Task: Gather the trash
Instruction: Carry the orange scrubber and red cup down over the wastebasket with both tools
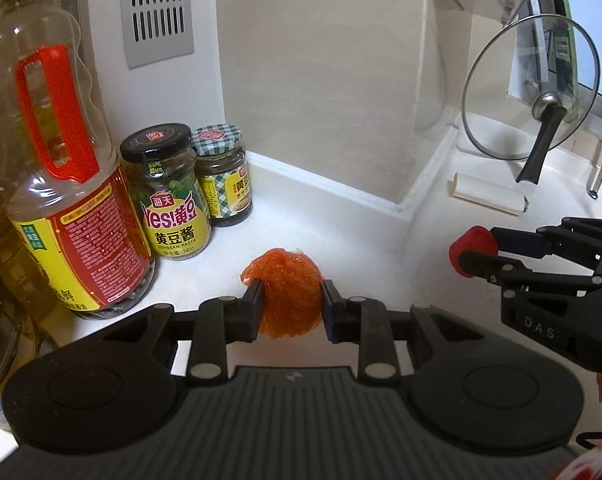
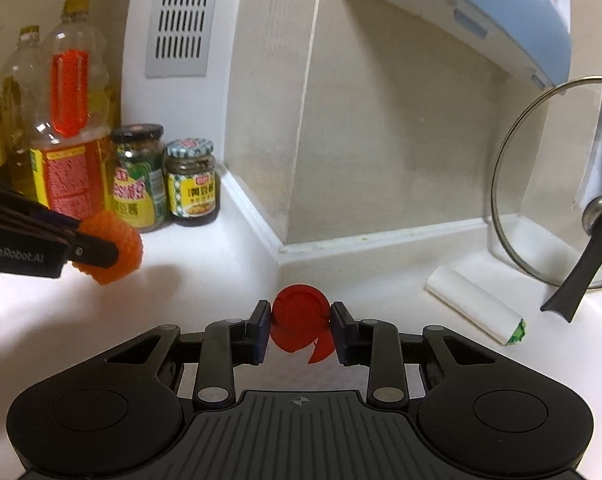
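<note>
My left gripper (image 1: pixel 291 304) is shut on a crumpled orange mesh ball (image 1: pixel 286 280), held just above the white counter (image 1: pixel 341 232). The same ball (image 2: pixel 115 250) shows at the left of the right wrist view, pinched in the left gripper (image 2: pixel 101 250). My right gripper (image 2: pixel 300 322) is shut on a red plastic bottle cap (image 2: pixel 301 316) with a torn ring hanging below it. In the left wrist view that cap (image 1: pixel 473 246) sits at the tips of the right gripper (image 1: pixel 471 250), off to the right.
A large oil bottle with a red handle (image 1: pixel 61 184) and two sauce jars (image 1: pixel 169 196) (image 1: pixel 223 178) stand at the back left corner. A glass pot lid (image 1: pixel 531 88) leans on the right wall. A white rolled paper piece (image 1: pixel 487 194) lies below it.
</note>
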A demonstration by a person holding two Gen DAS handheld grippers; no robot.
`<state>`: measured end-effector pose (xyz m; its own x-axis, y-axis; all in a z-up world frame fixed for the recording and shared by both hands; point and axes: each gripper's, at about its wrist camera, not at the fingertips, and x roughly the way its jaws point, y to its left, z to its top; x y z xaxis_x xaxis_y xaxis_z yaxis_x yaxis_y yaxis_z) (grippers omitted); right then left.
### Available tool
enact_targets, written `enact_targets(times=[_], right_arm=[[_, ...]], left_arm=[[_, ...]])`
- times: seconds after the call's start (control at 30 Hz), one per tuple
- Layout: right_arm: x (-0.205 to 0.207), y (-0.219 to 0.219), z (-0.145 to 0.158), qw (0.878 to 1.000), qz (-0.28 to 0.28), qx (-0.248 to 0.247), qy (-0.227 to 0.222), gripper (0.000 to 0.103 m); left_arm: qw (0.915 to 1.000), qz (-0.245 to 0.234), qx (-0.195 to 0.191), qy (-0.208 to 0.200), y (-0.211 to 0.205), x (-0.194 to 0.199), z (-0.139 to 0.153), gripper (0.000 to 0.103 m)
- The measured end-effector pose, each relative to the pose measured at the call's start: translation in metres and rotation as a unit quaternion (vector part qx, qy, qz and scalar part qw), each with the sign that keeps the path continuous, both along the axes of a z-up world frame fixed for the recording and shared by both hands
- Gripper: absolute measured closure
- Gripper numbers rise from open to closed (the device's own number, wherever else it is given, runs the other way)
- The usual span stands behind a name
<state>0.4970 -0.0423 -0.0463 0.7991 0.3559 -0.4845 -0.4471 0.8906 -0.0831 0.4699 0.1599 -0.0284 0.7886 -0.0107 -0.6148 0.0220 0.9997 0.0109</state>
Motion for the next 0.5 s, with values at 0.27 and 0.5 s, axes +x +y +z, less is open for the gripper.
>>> enact_targets(times=[0.27, 0.5], right_arm=[[-0.038, -0.018, 0.017, 1.000, 0.009, 0.022, -0.004, 0.070], [-0.086, -0.048, 0.032, 0.999, 0.015, 0.046, -0.002, 0.070]], left_arm=[[0.9999, 0.005, -0.007, -0.008, -0.017, -0.037, 0.014, 0.076], [0.9998, 0.008, -0.012, -0.017, -0.036, -0.082, 0.027, 0.076]])
